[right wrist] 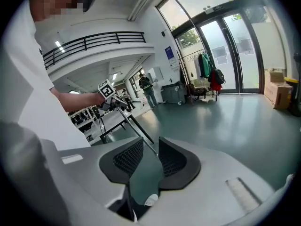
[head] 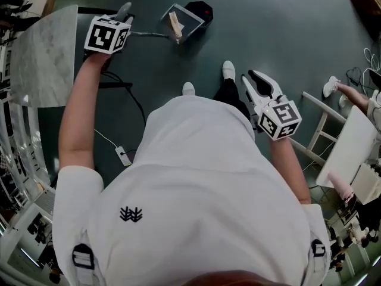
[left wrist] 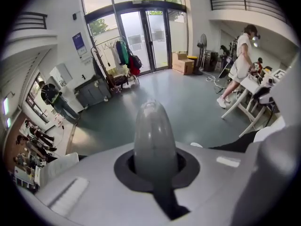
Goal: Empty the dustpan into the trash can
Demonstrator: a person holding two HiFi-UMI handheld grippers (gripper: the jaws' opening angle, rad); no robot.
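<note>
My left gripper [head: 124, 11] is shut on the grey top end of the dustpan's long thin handle [head: 149, 34]. That rounded grip [left wrist: 154, 133] fills the space between the jaws in the left gripper view. The grey dustpan [head: 181, 21] sits at the handle's far end with pale debris [head: 174, 26] inside it. Its right edge is against the black trash can [head: 201, 11]. My right gripper [head: 259, 86] is open and holds nothing, low on the right near my leg. In the right gripper view the handle rod [right wrist: 134, 124] slants down from the left gripper's marker cube [right wrist: 106, 90].
A marble-topped table [head: 44, 52] stands at the left. A cable with a white adapter [head: 122, 155] lies on the dark floor. A white frame table [head: 351, 148] and another person's hand [head: 357, 97] are at the right. My shoes [head: 228, 70] point toward the can.
</note>
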